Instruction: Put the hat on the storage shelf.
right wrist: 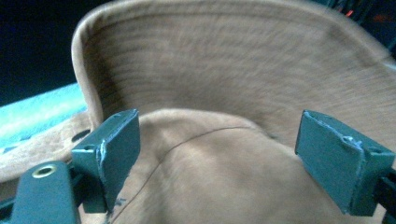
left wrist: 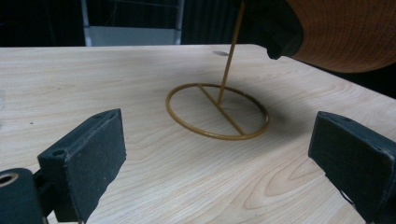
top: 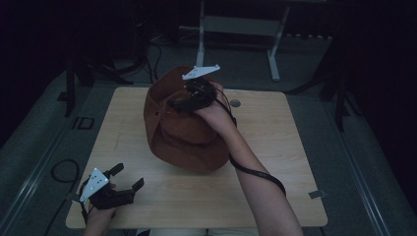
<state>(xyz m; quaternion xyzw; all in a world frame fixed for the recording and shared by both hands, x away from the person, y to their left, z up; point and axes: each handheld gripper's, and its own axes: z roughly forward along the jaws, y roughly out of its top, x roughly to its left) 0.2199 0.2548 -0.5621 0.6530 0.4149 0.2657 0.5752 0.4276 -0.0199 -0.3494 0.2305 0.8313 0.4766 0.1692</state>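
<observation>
Hat [top: 182, 132] apparently overhangs stand ring [left wrist: 217, 112].

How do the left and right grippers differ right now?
The left gripper sits low at the near left edge of the table, with bare wood between its jaws; the right gripper is raised at the brown hat, its jaws straddling the crown. Both are open, gripping nothing.

From above, the brown hat [top: 182, 125] covers the wire stand's ring base [left wrist: 217, 112] and rod. In the left gripper view the rod's top vanishes under the brim, itself cut off at the frame's edge. The right gripper [top: 184, 101] hides its fingertips against the crown.
</observation>
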